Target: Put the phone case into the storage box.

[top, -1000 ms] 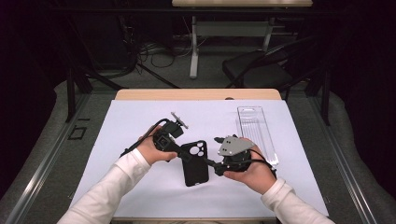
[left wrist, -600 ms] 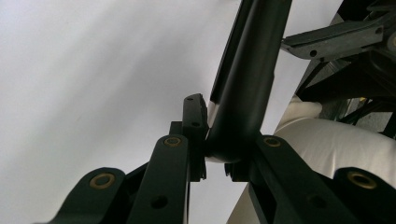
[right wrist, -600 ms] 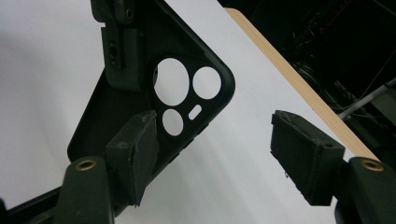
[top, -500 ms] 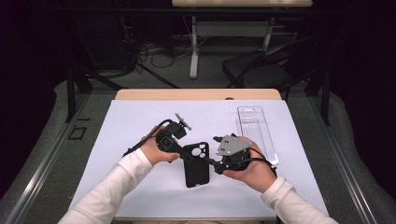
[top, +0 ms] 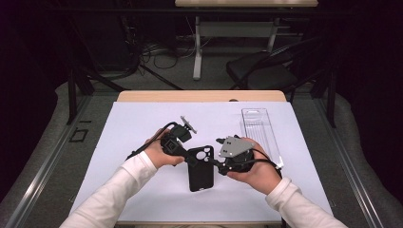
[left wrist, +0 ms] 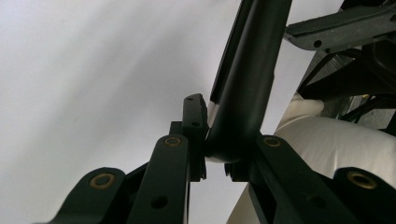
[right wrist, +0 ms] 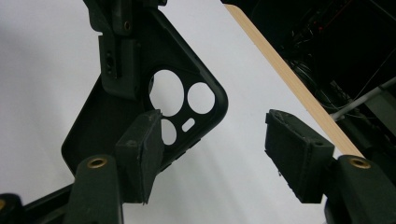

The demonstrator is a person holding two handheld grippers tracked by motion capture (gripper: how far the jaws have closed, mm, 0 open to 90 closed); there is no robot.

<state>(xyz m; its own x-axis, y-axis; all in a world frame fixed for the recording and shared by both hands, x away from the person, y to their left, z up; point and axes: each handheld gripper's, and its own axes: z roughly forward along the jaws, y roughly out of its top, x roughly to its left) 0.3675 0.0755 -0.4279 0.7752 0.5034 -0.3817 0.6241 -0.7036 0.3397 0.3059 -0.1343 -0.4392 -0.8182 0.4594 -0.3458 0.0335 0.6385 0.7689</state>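
A black phone case (top: 200, 171) with round camera cutouts sits at the middle of the white mat, between both hands. My left gripper (top: 190, 159) is shut on its left edge near the camera end. In the left gripper view the jaws (left wrist: 217, 154) pinch the case's rim (left wrist: 247, 84). My right gripper (top: 216, 164) is beside the case's right edge and stands open. In the right gripper view the wide-apart jaws (right wrist: 219, 158) have nothing between them, and the case (right wrist: 112, 126) lies just beyond the left pad (right wrist: 140, 154).
A clear plastic tray (top: 259, 128) lies on the mat at the right, close behind the right hand. The white mat (top: 138, 123) covers the table up to the wooden far edge (top: 199, 96). A chair and desk legs stand beyond.
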